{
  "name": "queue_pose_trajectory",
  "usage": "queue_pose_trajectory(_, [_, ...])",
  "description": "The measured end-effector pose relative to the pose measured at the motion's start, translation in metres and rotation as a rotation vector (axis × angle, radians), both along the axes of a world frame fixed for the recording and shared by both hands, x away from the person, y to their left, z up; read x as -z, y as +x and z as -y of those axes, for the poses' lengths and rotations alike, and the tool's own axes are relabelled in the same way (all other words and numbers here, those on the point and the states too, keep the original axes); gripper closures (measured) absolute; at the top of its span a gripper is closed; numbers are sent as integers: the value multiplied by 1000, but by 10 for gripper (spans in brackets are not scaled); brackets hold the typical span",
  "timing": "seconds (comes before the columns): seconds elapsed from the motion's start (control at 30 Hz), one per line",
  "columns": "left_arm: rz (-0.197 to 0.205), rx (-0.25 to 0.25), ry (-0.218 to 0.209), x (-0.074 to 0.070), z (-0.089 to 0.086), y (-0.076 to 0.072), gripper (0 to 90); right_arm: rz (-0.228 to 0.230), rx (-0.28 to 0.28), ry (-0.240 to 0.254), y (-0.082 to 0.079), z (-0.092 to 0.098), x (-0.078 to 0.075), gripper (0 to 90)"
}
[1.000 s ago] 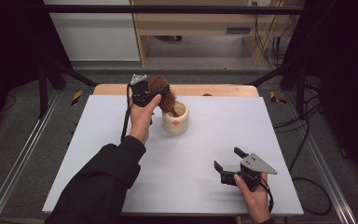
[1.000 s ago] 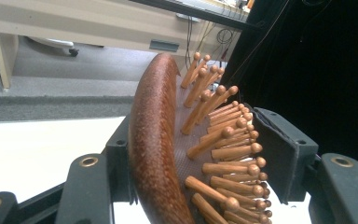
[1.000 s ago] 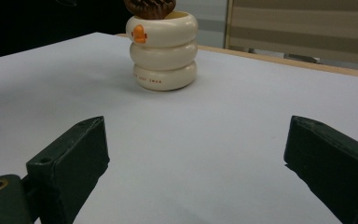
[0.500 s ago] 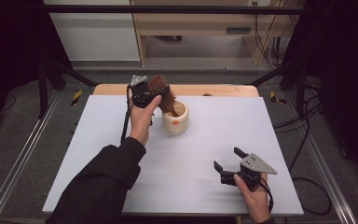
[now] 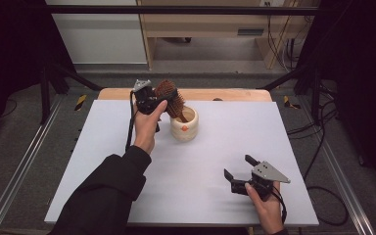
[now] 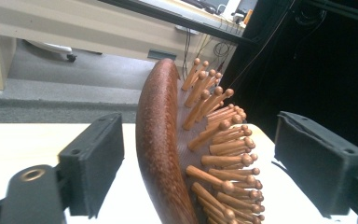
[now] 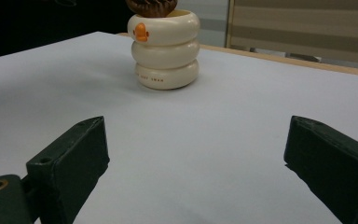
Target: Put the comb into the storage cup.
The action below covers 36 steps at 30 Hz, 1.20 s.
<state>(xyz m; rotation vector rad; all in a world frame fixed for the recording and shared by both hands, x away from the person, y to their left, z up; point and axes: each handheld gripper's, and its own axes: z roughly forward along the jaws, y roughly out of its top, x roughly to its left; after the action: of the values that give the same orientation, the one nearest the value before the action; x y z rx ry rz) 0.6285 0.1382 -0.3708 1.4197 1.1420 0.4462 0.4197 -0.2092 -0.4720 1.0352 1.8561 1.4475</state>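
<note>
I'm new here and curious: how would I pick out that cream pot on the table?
Start at the white table and look toward its far edge, near the middle. There stands the cream pot, shaped like three stacked rings with a small orange mark, and a wooden hairbrush sticking up out of it beside the left hand-held gripper.

A white tabletop lay under the camera, with a strip of bare wood along its far edge. Near that far edge stood a cream ribbed cup, and a brown wooden hairbrush leaned out of it, handle down inside, head tilted up and to the left. The left gripper was raised beside the brush head, held by the left hand on a black sleeve; whether its jaws touched the brush could not be told. The right gripper rested low near the front right of the tabletop, jaws spread apart and empty, the right hand behind it.
</note>
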Motion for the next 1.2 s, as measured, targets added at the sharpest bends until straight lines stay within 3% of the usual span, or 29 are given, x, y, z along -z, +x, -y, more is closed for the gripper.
queue_pose_trajectory(0.3, [26,10,-5,3,0,-7,72,-1,3,-2,0,0,0,63])
queue_pose_trajectory(0.7, [60,5,-6,-1,-4,-9,72,-11,2,1,1,-2,2,62])
queue_pose_trajectory(1.0, [59,5,-15,0,-5,-10,60,-9,6,-1,1,0,2,62])
queue_pose_trajectory(1.2, [60,-30,26,4,-11,-14,64,6,11,-12,-2,2,0,61])
